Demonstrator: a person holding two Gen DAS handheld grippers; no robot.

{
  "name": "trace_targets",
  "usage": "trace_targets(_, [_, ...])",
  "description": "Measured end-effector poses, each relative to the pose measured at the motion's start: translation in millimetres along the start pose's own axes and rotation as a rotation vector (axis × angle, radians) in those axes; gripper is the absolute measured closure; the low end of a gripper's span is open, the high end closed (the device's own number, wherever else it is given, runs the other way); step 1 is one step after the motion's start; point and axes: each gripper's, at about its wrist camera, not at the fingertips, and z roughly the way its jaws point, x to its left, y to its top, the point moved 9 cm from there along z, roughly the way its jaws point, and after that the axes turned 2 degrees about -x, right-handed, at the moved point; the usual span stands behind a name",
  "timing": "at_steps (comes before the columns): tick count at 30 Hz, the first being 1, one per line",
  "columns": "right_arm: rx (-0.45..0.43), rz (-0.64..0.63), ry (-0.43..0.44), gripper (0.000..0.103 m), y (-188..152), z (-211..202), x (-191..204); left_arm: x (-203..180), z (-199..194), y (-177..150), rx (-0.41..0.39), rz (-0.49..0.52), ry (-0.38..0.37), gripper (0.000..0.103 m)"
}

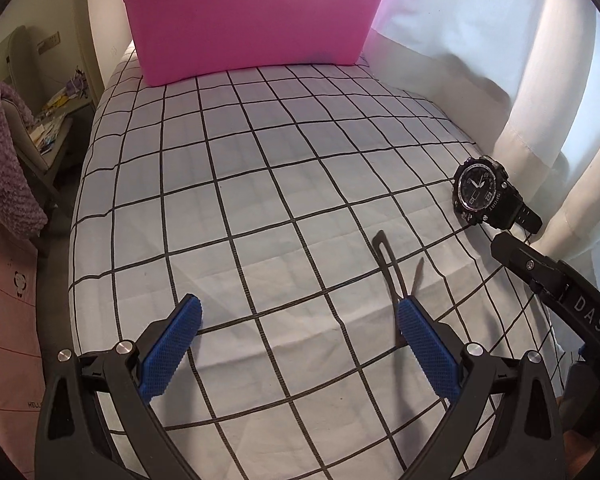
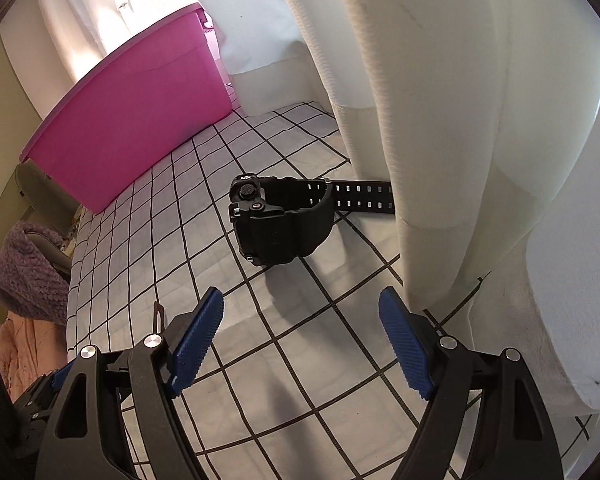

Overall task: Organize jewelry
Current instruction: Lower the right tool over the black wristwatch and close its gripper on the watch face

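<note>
the left gripper (image 1: 298,322), black arms with blue ribbed pads, stands wide open at the bottom of the left wrist view, nothing between its pads. a thin dark hair clip (image 1: 389,268) lies on the cloth just above its right-hand pad. the right gripper (image 2: 302,320) is likewise spread open and empty low in the right wrist view. above it, at frame centre, a chunky black sport wristwatch (image 2: 282,220) rests on the white bedsheet with a black grid (image 2: 300,380), its strap running under the cream curtain (image 2: 440,120) at right. a pink plastic tub (image 2: 132,120) sits upper left.
</note>
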Motion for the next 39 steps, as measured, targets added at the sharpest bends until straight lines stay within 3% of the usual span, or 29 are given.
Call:
trace_targets(4, [-0.002,-0.009,0.015,0.027,0,0,-1,-10,-14,-1,-0.066,0.021,-0.018,0.006])
trace_targets(9, [0.000,-0.012,0.023,0.027,2,3,-2,-18,-1,-4,-0.022,0.012,-0.020,0.006])
trace_targets(15, [0.000,-0.014,0.033,0.027,9,11,1,-19,14,-2,-0.017,0.070,0.080,0.005])
trace_targets(20, [-0.005,-0.026,0.026,0.027,17,19,8,-8,18,5,-0.029,0.041,0.110,0.005])
trace_targets(39, [0.013,-0.042,-0.170,0.027,41,57,16,25,33,35,-0.037,-0.014,0.157,0.005])
